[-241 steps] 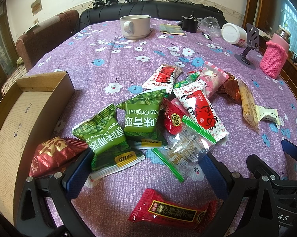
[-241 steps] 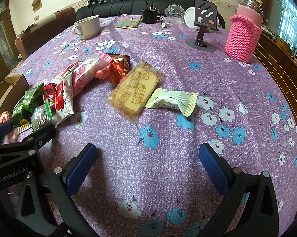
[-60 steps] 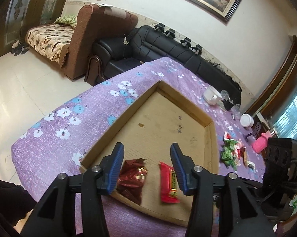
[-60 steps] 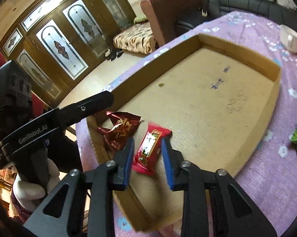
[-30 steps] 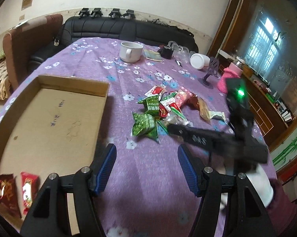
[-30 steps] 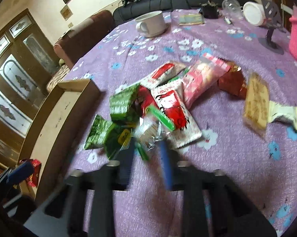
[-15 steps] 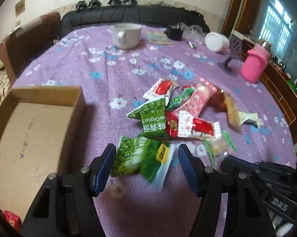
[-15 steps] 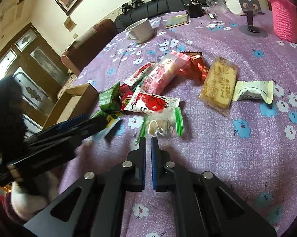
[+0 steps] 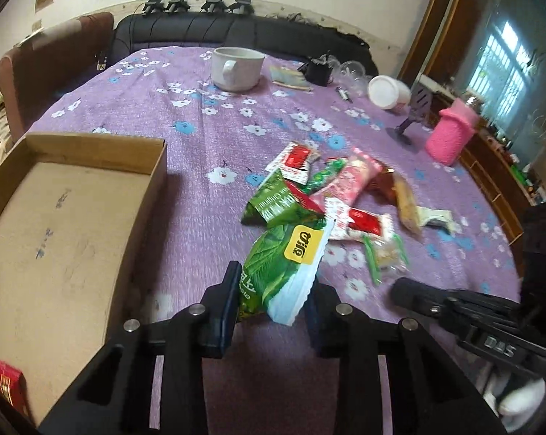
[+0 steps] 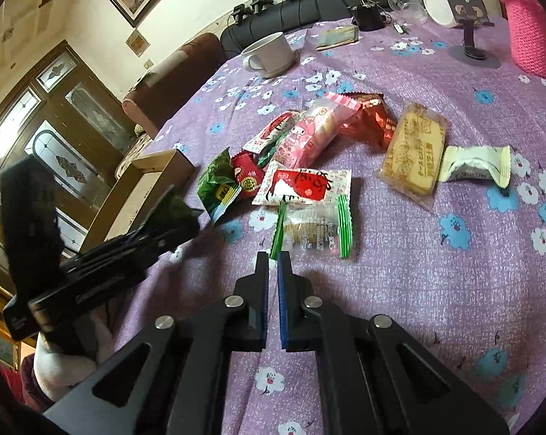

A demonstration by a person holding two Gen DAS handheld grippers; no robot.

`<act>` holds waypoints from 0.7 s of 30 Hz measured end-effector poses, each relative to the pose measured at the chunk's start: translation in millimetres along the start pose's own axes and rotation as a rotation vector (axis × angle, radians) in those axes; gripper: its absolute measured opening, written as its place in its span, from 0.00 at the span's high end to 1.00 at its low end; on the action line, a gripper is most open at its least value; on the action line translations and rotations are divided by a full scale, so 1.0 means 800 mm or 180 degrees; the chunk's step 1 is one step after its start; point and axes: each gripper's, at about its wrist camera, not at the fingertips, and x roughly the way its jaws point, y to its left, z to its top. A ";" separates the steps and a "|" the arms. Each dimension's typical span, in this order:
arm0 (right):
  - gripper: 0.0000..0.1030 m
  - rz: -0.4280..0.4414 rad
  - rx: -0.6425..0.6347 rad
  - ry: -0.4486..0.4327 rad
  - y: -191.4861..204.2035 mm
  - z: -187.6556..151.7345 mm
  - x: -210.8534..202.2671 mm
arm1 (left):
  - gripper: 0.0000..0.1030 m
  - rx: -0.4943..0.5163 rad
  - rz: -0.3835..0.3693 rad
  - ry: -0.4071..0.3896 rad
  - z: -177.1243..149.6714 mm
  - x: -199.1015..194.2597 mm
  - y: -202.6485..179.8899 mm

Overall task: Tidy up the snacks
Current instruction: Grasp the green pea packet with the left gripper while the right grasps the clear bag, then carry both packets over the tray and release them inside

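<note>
Left wrist view: left gripper, jaws closing on a green snack packet. The packet sits between the blue pads, its white crimped end hanging forward; the pads appear to press its lower edge.

Right wrist view: right gripper, jaws drawn together with only a sliver of gap and nothing between them. Tips sit just short of a clear packet with green edges, not touching it.

Snack pile, mid worktop: second green packet, red-and-white sachets, a pink packet, a biscuit pack, a pale green wrapper. All loose, overlapping, unsorted.

Cardboard tray, just left of the pile, mostly bare; one red packet at its near corner.

Background items: white mug, pink knitted holder, phone stand, all well apart from the pile.

Risks, as judged:
- Grip on the green packet looks shallow, at one edge only; slick foil may slip out on the carry to the tray.
- The right gripper, nearly closed, cannot take the clear packet as it stands and may push it away.
- The two grippers work close together and may collide over the pile.
</note>
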 end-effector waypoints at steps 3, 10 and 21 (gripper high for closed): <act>0.89 -0.0041 0.0066 0.0026 -0.005 -0.010 -0.007 | 0.70 -0.0028 -0.0098 -0.0071 -0.010 -0.022 0.003; 0.38 -0.0583 -0.0325 -0.0256 0.020 0.007 -0.016 | 0.70 -0.0108 -0.0218 -0.0204 -0.022 -0.049 0.008; 0.72 -0.0841 -0.0366 -0.0245 0.019 0.013 0.007 | 0.70 -0.0289 -0.0165 -0.0416 -0.034 -0.092 0.047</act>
